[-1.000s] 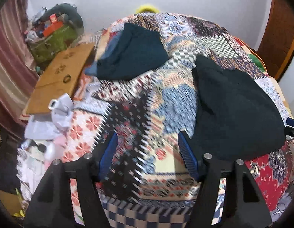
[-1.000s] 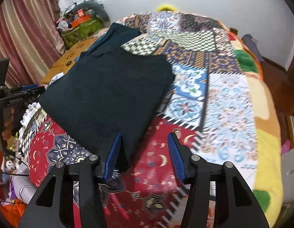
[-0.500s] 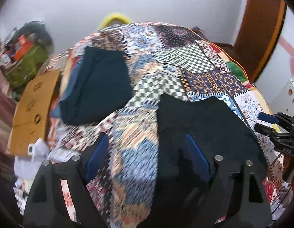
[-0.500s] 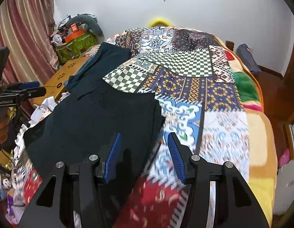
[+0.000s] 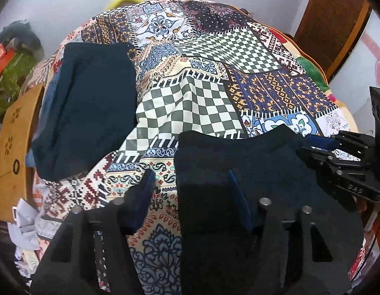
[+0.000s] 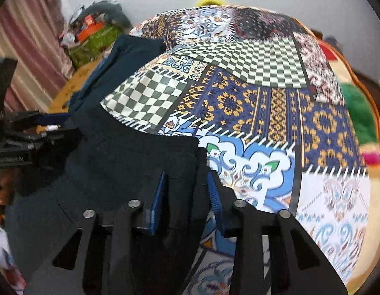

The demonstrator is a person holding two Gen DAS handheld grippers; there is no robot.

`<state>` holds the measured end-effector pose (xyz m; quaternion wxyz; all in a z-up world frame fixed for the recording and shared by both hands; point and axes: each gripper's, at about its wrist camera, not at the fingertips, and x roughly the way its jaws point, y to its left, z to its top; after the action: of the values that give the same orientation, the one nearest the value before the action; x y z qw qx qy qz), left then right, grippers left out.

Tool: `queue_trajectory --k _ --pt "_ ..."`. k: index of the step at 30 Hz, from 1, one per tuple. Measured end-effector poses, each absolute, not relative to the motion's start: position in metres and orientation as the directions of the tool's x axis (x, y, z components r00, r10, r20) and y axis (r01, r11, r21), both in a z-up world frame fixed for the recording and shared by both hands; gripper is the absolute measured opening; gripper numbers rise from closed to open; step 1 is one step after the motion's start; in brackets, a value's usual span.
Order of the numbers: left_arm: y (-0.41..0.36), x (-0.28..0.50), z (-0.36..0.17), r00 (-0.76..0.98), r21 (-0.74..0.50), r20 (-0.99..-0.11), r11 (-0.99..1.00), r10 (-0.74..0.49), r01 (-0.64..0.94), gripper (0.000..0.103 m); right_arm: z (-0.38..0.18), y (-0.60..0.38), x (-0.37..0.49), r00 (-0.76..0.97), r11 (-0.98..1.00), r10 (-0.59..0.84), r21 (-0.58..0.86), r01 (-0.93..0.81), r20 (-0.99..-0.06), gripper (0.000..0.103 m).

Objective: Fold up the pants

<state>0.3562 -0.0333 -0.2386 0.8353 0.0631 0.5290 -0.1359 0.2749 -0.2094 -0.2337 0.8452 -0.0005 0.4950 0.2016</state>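
Observation:
Dark pants lie flat on the patchwork quilt, their far edge just ahead of both grippers. My left gripper straddles the pants' far left corner: one pad rests over the cloth, the other over the quilt. Its jaws are closing and do not press on the cloth. My right gripper is at the far right corner of the pants, its jaws closing with bunched cloth filling the gap between the pads. Each gripper also shows in the other's view: the right gripper, the left gripper.
A second dark teal folded garment lies at the bed's far left. A cardboard sheet and a green bag with clutter stand left of the bed. A wooden door is at the right, a striped curtain at the left.
Both grippers have moved forward along the pants to their far edge. The right jaws have narrowed onto the corner cloth. The left jaws widened, then narrowed around the other corner.

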Motion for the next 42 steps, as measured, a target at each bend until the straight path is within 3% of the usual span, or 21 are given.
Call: queue_trajectory --k 12,20,25,27,30,37,42 --pt "-0.035 0.354 -0.244 0.422 -0.016 -0.896 0.958 -0.14 0.285 0.061 -0.241 -0.206 0.274 0.433 0.923 0.286 0.124 -0.364 -0.855 0.023" --pt "-0.037 0.328 -0.204 0.493 0.059 -0.863 0.946 -0.112 0.318 0.06 -0.196 -0.201 0.248 0.477 0.916 0.323 0.142 -0.375 -0.817 0.024" --pt "-0.029 0.317 -0.195 0.457 -0.021 -0.873 0.951 -0.168 0.31 0.067 -0.18 -0.195 0.225 0.502 0.905 0.362 0.168 -0.391 -0.785 0.052" --pt "-0.024 0.313 -0.198 0.42 -0.07 -0.885 0.949 -0.201 0.306 0.074 -0.178 -0.196 0.216 0.51 0.905 0.372 0.181 -0.385 -0.776 0.057" --pt "-0.02 0.308 -0.207 0.37 -0.094 -0.905 0.948 -0.209 0.305 0.075 -0.182 -0.201 0.209 0.508 0.911 0.371 0.199 -0.361 -0.777 0.066" --pt "-0.005 0.31 -0.232 0.228 -0.265 -0.921 0.936 -0.317 0.232 0.077 -0.212 -0.222 0.203 0.406 0.908 0.407 0.314 -0.279 -0.818 0.066" --pt "-0.015 0.317 -0.247 0.146 -0.348 -0.912 0.912 -0.384 0.218 0.078 -0.23 -0.234 0.207 0.339 0.868 0.497 0.448 -0.214 -0.799 0.068"
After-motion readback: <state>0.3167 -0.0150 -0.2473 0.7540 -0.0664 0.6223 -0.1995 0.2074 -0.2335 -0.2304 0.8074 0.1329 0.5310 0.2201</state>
